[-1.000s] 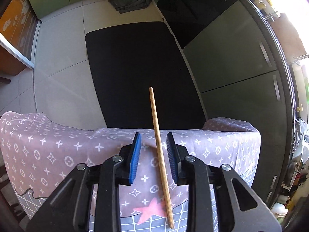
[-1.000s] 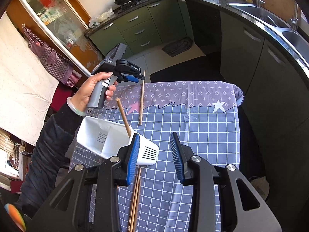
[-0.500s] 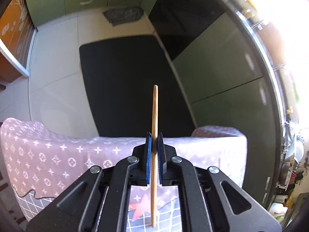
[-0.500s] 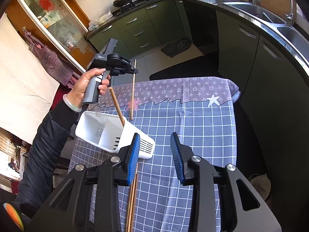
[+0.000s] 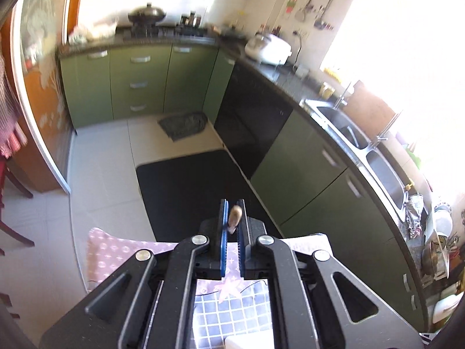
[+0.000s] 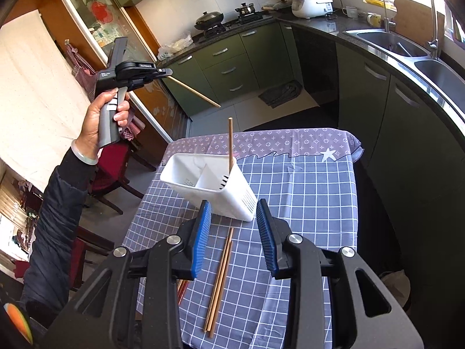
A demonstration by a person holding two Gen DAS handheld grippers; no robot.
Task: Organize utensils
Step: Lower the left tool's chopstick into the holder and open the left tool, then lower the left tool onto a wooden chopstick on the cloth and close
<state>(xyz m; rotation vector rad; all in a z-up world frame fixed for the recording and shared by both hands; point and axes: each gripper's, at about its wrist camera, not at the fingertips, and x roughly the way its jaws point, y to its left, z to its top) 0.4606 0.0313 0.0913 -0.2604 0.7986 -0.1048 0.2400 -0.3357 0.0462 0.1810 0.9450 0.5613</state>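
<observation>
Lifted off the checked tablecloth (image 6: 305, 192), the left gripper (image 6: 167, 71) is clamping a thin wooden chopstick (image 6: 194, 91); next it is needing lowering into the white plastic holder (image 6: 209, 186), while the right gripper (image 6: 234, 240) is hovering with its jaws apart.

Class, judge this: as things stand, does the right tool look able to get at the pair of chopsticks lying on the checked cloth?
Probably yes. The right tool hangs open and empty over the chopsticks, with nothing covering them. The white holder stands beyond them, clear of the way.
</observation>
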